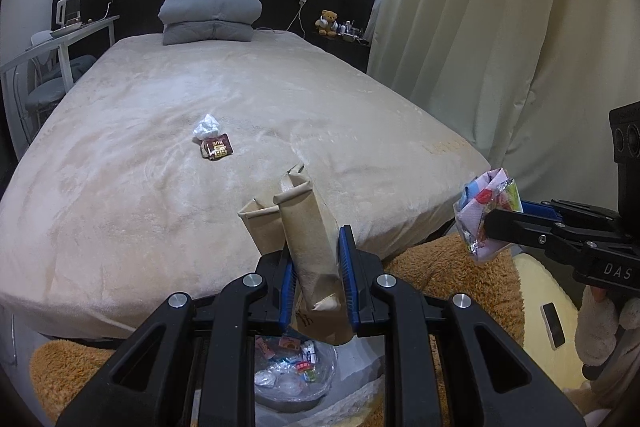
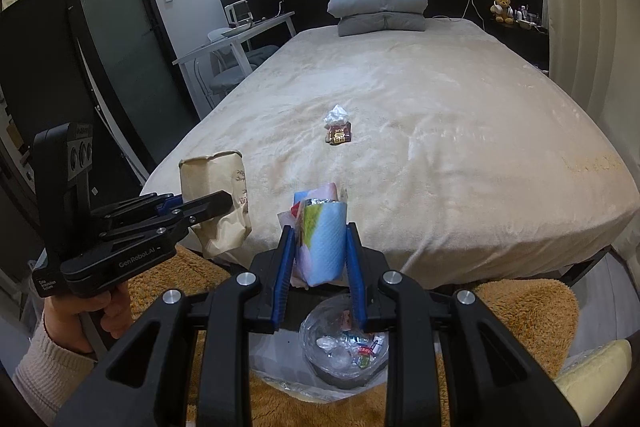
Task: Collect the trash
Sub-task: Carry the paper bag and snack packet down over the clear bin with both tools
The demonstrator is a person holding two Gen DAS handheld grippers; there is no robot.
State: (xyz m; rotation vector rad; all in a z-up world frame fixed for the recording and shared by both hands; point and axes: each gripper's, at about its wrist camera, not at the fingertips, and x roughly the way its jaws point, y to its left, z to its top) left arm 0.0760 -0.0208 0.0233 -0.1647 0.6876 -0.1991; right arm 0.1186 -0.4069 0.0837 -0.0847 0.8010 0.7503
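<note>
My left gripper [image 1: 316, 259] is shut on a crumpled brown paper bag [image 1: 308, 231], held above the foot of the bed; the right wrist view shows the same paper bag [image 2: 218, 203] at the left. My right gripper [image 2: 320, 251] is shut on a colourful pink and blue wrapper [image 2: 322, 239], and that wrapper [image 1: 486, 215] appears at the right in the left wrist view. Below both grippers sits a bin lined with clear plastic [image 2: 344, 347], several small wrappers inside; in the left wrist view the bin [image 1: 294, 371] lies under the fingers. A brown snack packet [image 1: 217, 147] and crumpled clear plastic [image 1: 206, 126] lie on the bed.
The beige bed [image 1: 160, 211] fills the middle, with grey pillows [image 1: 210, 17] at the head. An orange-brown fluffy rug [image 2: 528, 311] surrounds the bin. A white desk and chair [image 1: 52, 67] stand left of the bed, a curtain [image 1: 500, 47] right. A person's hand [image 2: 104, 311] grips the left handle.
</note>
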